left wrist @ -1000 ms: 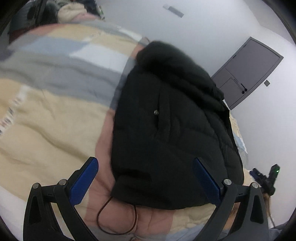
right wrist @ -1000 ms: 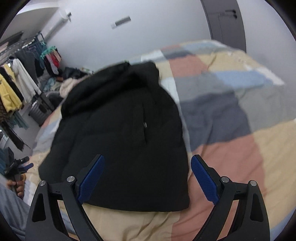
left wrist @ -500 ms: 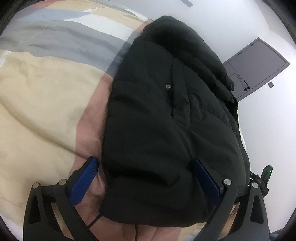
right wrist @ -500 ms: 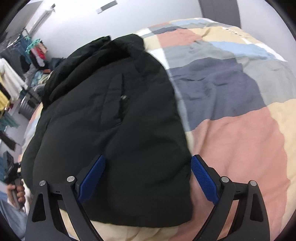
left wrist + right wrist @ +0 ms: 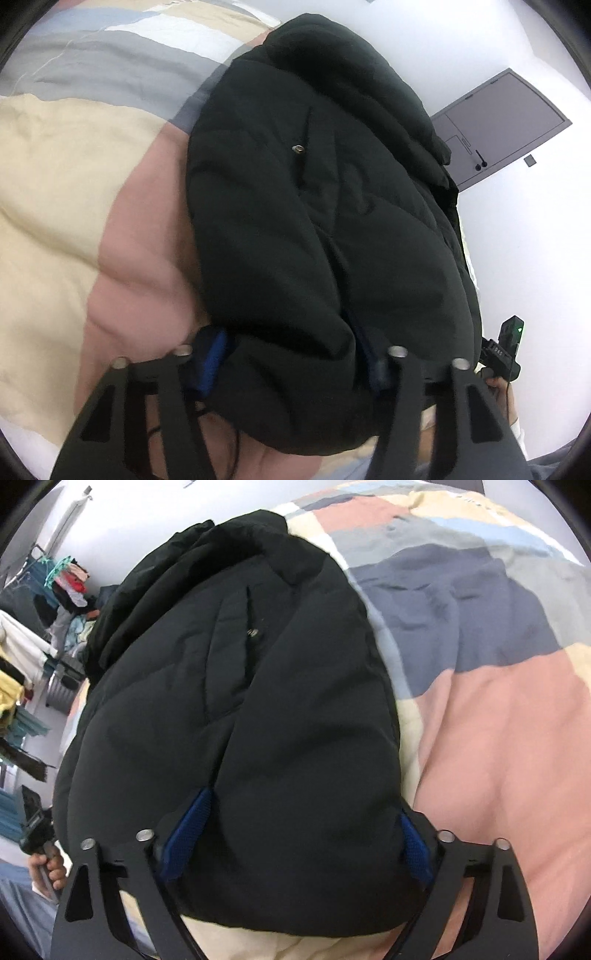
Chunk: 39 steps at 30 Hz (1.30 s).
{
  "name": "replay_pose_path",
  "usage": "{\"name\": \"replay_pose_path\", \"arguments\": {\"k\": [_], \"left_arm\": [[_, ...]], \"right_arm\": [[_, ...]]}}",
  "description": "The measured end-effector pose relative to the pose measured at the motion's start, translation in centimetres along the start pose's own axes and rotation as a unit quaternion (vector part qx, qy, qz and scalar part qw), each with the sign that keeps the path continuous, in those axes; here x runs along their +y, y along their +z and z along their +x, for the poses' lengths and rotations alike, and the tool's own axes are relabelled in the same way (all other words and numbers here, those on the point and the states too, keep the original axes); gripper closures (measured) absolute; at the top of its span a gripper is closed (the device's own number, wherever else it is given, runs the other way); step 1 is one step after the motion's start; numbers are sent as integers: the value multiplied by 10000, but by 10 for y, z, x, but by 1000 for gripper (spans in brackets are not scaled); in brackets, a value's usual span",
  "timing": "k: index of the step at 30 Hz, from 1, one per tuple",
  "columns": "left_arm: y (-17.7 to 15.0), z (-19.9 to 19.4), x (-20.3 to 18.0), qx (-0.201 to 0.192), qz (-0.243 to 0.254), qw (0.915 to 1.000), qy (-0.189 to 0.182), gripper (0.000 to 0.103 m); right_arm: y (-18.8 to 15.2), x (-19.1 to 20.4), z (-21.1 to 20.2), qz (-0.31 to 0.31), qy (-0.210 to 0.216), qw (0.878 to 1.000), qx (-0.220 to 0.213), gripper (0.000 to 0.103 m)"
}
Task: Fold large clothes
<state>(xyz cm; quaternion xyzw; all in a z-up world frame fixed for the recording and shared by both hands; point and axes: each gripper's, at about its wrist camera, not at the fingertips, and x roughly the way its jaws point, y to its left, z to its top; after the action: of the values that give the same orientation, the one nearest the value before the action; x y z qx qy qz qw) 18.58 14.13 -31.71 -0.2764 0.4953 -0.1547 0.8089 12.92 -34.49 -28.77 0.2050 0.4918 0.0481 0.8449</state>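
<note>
A: Where's the jacket (image 5: 325, 236)?

B: On the quilt (image 5: 55, 192), hem toward both cameras, hood off at 12 o'clock. In the left view it fills the middle and the 3 o'clock side; in the right view, the middle and the 9 o'clock side.

A: And the 2 grippers?

B: The left gripper (image 5: 291, 365) has its fingers pressed into the hem with a thick roll of padding bulging between them, so I'd say it's pinching the jacket. The right gripper (image 5: 295, 845) has its fingers set wider, with the hem between them; whether they bite or only straddle, I cannot tell.

A: How do we do this step well?

B: My reading is that the hem is about to be lifted and carried toward the hood. Take all the layers, not just the shell, and raise both corners together so the fold line stays straight. Puffy fill will likely spring back, so press it flat after laying it down.

A: What can't you see?

B: Both sleeves: tucked under or folded in, no telling. Padding swallows most of each blue pad (image 5: 186, 838). The hem's underside is hidden, and a thin dark cord (image 5: 221, 443) at 6 o'clock in the left view runs under it. The snap (image 5: 298, 149) shows, but what it fastens is unclear.
</note>
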Motion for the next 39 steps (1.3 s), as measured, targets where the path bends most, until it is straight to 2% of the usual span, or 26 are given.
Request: {"name": "replay_pose_path", "arguments": {"k": [2, 4, 6, 7, 11, 15, 19, 20, 24, 32, 39], "left_arm": [[1, -2, -7, -26, 11, 10000, 39, 67], [4, -6, -14, -73, 24, 9999, 92, 76], [7, -13, -21, -132, 16, 9999, 89, 83], [9, -19, -23, -185, 0, 9998, 47, 87], [20, -53, -30, -478, -221, 9980, -353, 92], [32, -82, -44, -686, -276, 9962, -460, 94], [46, -118, -63, -974, -130, 9937, -531, 95], [49, -127, -66, -1035, -115, 9929, -569, 95], [63, -168, -80, -1315, -42, 9886, -727, 95], [71, -252, -114, -1731, 221, 9794, -1013, 95], [65, -311, -151, -1781, 629, 9766, -1026, 95]], "right_arm": [[-2, 10, -6, -258, -6, 9997, -8, 39], [-2, 24, -14, -580, -115, 9982, -30, 75], [-1, 34, -29, -787, -288, 9964, -147, 89], [0, 38, -38, -851, -324, 9955, -254, 91], [10, 50, -73, -1004, -189, 9928, -626, 95], [24, 62, -112, -1107, 129, 9889, -981, 96], [39, 78, -152, -1229, 333, 9826, -1353, 97], [45, 93, -153, -1225, 381, 9815, -1419, 97], [58, 100, -186, -1082, 689, 9774, -1680, 98], [64, 116, -255, -1087, 1240, 9634, -2114, 98], [51, 132, -311, -1316, 1458, 9535, -2288, 98]]}}
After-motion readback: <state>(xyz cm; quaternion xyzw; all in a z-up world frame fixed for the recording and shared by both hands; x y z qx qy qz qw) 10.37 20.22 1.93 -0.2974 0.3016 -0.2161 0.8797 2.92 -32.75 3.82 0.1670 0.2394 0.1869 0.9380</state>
